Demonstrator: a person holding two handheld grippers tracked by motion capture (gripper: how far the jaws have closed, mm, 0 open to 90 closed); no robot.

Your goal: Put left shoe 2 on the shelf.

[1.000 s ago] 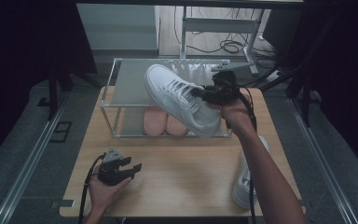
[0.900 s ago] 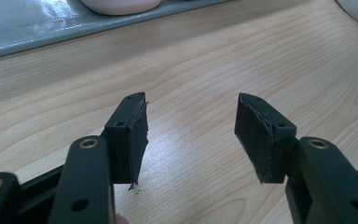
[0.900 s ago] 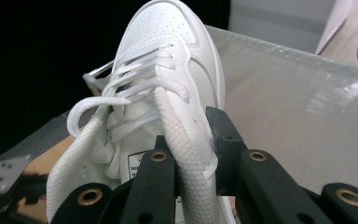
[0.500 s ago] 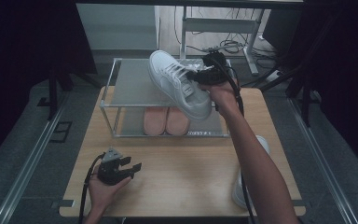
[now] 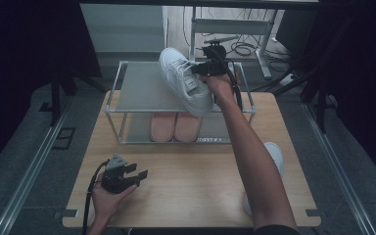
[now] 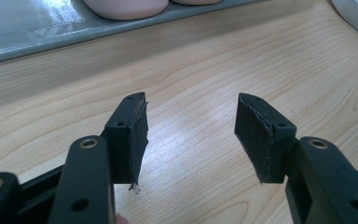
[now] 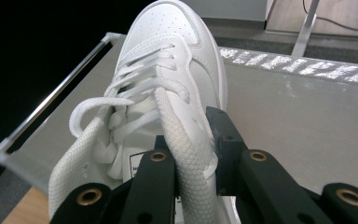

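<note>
A white sneaker (image 5: 183, 81) is held over the top shelf of a metal shoe rack (image 5: 132, 93), its toe pointing toward the back. My right gripper (image 5: 203, 68) is shut on the sneaker's (image 7: 168, 70) side wall by the collar, jaws on either side of the padded edge (image 7: 186, 149). My left gripper (image 5: 139, 175) rests low over the wooden table (image 5: 191, 171) near the front left, open, with nothing between its pads (image 6: 133, 135). A second white sneaker (image 5: 274, 156) lies on the table at the right, partly hidden by the right forearm.
A pair of pink shoes (image 5: 176, 126) sits on the rack's lower shelf; their toes (image 6: 126, 5) show in the left gripper view. The grey top shelf (image 7: 307, 107) has room to the left and right of the held sneaker. Table legs and cables lie behind the rack.
The right gripper has carried the white sneaker up and back, from the rack's front right edge to over the top shelf. The left gripper has stayed put.
</note>
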